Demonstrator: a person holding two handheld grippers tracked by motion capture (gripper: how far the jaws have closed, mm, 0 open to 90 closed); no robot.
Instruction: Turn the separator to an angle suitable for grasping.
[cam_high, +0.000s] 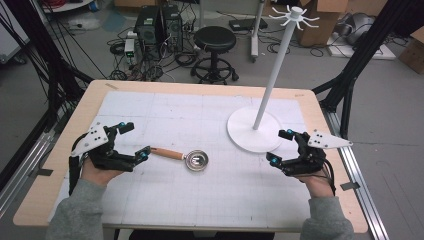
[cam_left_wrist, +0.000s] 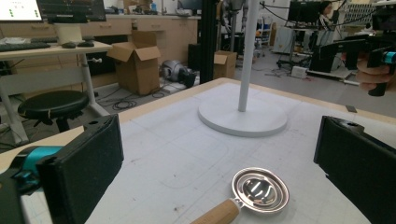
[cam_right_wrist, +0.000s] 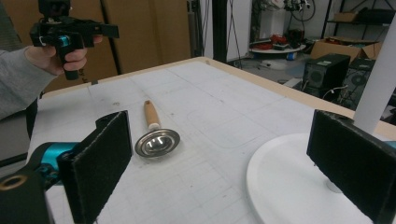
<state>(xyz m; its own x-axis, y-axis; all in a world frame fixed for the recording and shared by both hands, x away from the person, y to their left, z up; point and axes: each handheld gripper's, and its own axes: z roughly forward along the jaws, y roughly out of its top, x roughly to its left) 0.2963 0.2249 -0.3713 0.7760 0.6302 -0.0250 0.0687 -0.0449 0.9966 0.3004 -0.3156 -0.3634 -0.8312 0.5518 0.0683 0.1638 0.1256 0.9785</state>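
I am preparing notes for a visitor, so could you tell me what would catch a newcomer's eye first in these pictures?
Probably the tall white stand with its round base, on the far right of the table. Next, the small metal strainer with a wooden handle, lying flat near the middle. The left gripper and right gripper flank it, both open and empty.

My table (cam_high: 165, 107) is evenly lit from overhead, with only soft, faint shadows under my grippers. The spoon (cam_left_wrist: 259, 190) bowl throws small bright glints. The high view is soft and a little grainy. My own jaws blur up close, and the room behind looks hazy.
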